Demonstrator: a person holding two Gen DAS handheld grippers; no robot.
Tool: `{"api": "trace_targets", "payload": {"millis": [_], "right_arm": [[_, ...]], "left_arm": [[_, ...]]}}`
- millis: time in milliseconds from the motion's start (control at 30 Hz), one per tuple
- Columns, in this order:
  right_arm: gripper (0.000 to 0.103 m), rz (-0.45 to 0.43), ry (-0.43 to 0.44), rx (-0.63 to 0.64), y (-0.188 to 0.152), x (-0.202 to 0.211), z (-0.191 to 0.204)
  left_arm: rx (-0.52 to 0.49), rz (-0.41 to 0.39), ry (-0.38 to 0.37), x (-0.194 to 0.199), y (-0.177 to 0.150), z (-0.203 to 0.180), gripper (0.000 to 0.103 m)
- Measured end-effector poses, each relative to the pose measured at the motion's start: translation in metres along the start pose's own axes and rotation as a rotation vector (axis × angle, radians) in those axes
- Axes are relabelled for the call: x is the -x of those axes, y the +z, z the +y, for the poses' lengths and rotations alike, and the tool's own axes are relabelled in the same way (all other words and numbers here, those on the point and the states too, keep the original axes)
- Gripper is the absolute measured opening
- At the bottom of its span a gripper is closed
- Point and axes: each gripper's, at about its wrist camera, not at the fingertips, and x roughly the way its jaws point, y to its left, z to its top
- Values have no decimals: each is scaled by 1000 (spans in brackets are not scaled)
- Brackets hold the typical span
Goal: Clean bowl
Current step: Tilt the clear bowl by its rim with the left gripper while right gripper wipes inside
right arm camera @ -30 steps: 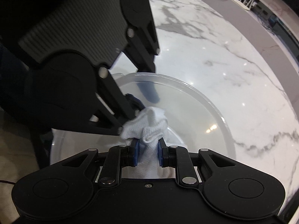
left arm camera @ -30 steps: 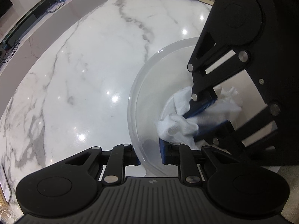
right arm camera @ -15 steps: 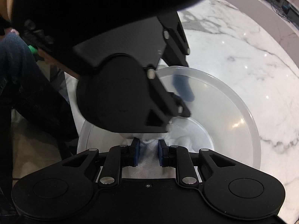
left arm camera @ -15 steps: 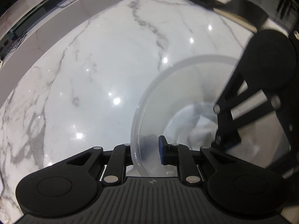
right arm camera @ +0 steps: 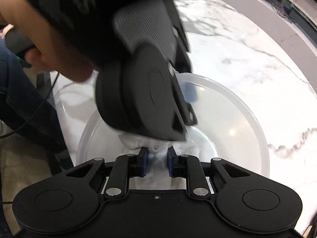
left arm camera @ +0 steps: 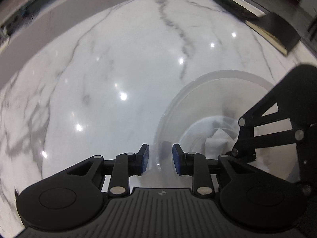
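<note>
Right wrist view: right gripper [right arm camera: 157,157] clenched on white cloth [right arm camera: 138,141] inside translucent bowl [right arm camera: 247,109] on marble surface [right arm camera: 257,55], left gripper [left arm camera: 160,158] parted astride the near rim, gripping nothing; wiping looks midway, unfinished.

One bowl [left arm camera: 200,91], one cloth [right arm camera: 138,141], two books [left arm camera: 275,31].

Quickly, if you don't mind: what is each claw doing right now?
Left claw: pads either side of the clear bowl wall, a gap visible; contact cannot be told.
Right claw: closed on the white cloth inside the bowl.
</note>
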Motion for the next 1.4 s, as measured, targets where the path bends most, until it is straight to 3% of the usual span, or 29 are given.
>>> {"api": "trace_targets", "payload": {"millis": [133, 267, 467, 633, 867, 1400], "right_arm": [[18, 2, -4, -5, -5, 6, 3], [18, 2, -8, -7, -6, 7, 3], [18, 7, -10, -7, 46, -61, -30], [18, 8, -16, -5, 63, -81, -44], [18, 13, 4, 1, 69, -89, -46], [18, 8, 15, 6, 76, -97, -48]], "left_arm": [[56, -4, -38, 16, -4, 14, 28], [48, 10, -50, 27, -9, 13, 30], [85, 71, -93, 25, -17, 11, 32], [64, 87, -99, 25, -22, 9, 32], [72, 28, -40, 21, -18, 14, 19], [40, -46, -21, 8, 5, -3, 25]]}}
